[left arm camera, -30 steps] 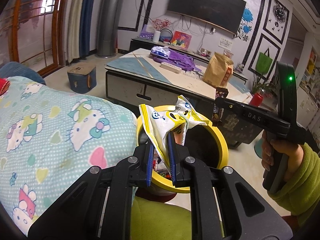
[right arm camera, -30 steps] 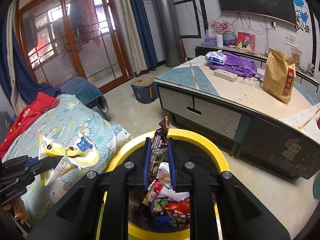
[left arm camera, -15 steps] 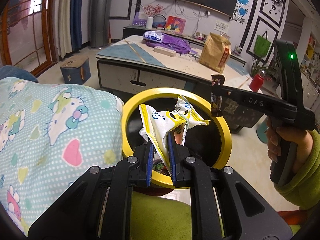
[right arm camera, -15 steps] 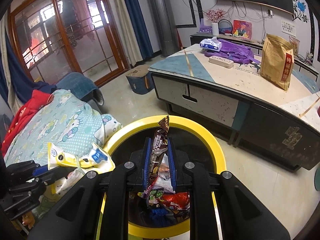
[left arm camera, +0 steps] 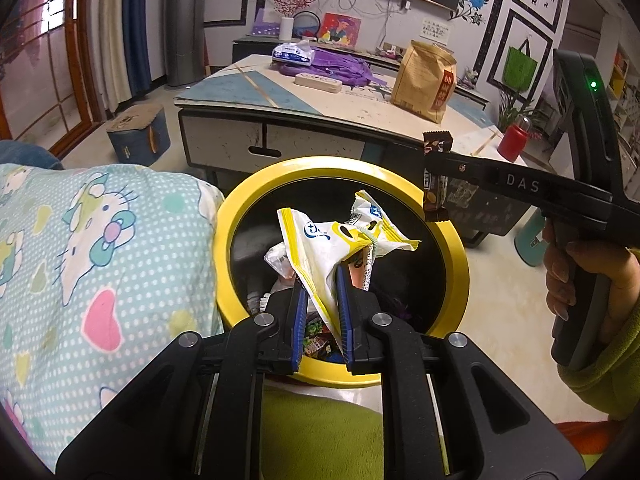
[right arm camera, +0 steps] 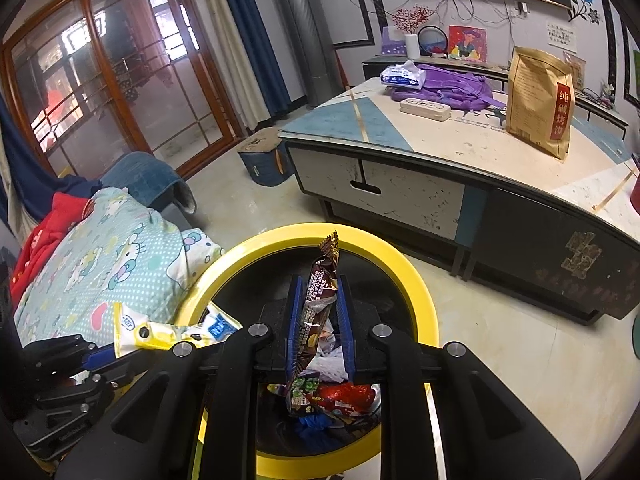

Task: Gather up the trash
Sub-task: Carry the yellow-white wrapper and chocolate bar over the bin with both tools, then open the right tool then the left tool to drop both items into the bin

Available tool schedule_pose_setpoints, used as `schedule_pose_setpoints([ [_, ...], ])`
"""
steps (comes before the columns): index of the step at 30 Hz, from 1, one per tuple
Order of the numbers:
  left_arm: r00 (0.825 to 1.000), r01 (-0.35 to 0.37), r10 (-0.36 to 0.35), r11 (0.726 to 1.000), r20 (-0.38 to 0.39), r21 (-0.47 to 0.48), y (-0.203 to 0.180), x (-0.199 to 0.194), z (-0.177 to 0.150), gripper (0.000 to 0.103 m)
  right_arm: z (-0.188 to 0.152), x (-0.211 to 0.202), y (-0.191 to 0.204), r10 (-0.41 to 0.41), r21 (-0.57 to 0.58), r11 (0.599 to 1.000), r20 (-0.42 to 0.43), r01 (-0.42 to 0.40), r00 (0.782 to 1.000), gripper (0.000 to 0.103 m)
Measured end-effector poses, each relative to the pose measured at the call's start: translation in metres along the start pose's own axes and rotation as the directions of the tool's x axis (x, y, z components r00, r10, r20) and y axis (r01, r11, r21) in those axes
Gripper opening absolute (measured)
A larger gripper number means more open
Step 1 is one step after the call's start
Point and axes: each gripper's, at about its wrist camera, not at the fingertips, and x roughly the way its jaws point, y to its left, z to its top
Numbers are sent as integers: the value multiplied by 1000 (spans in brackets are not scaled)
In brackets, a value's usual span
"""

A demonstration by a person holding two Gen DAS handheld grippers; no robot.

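Both tongs have come down over the yellow-rimmed bin [left arm camera: 340, 172] since a second ago, so dropping looks close. The left tongs [left arm camera: 322, 312] stay pinched on the yellow-and-white wrapper [left arm camera: 320, 248], the right tongs [right arm camera: 320, 320] on the brown wrapper [right arm camera: 320, 292], each above the bin's mouth with older litter below. A patterned quilt [left arm camera: 100, 248] presses against the bin's left rim; the low surface [right arm camera: 460, 148] behind stands clear of the drop.
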Motion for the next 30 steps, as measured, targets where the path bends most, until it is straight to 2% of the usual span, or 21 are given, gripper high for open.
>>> schedule_pose_setpoints([
  [4, 1000, -3, 3, 1000, -4, 8, 0, 4, 2, 9, 0, 1, -4, -4, 11, 1000, -1, 4, 1000, 19],
  [7, 1000, -7, 7, 1000, -5, 6, 3, 5, 3, 10, 1, 1, -7, -10, 25, 1000, 3, 10, 1000, 29],
  [10, 1000, -21, 21, 1000, -5, 4, 5, 5, 5, 14, 1, -1, -9, -18, 34, 999, 10, 17, 1000, 33],
  [12, 1000, -23, 23, 1000, -1, 0, 6, 4, 5, 21, 1, -3, -10, -19, 35, 999, 15, 19, 1000, 38],
  [14, 999, -33, 33, 999, 1, -4, 8, 3, 6, 42, 1, -5, -10, -24, 36, 999, 21, 23, 1000, 46],
  [16, 999, -37, 37, 999, 4, -18, 11, 0, 6, 49, 0, -7, -9, -33, 30, 999, 25, 33, 999, 54],
  [19, 999, -48, 48, 998, 11, -51, 19, -5, 7, 75, -1, -12, -8, -39, 25, 999, 30, 38, 999, 65],
  [20, 998, -52, 53, 997, 15, -63, 22, -8, 7, 80, -1, -14, -7, -41, 23, 999, 32, 40, 999, 71],
  [21, 998, -54, 55, 996, 18, -72, 24, -10, 8, 81, -2, -15, -6, -44, 21, 999, 34, 44, 998, 74],
  [23, 997, -68, 71, 993, 26, -94, 30, -17, 9, 92, -2, -19, -3, -47, 14, 999, 44, 46, 998, 81],
  [30, 987, -141, 153, 975, 55, -174, 55, -47, 8, 92, -3, -29, 24, -35, -26, 999, 64, 37, 997, 96],
])
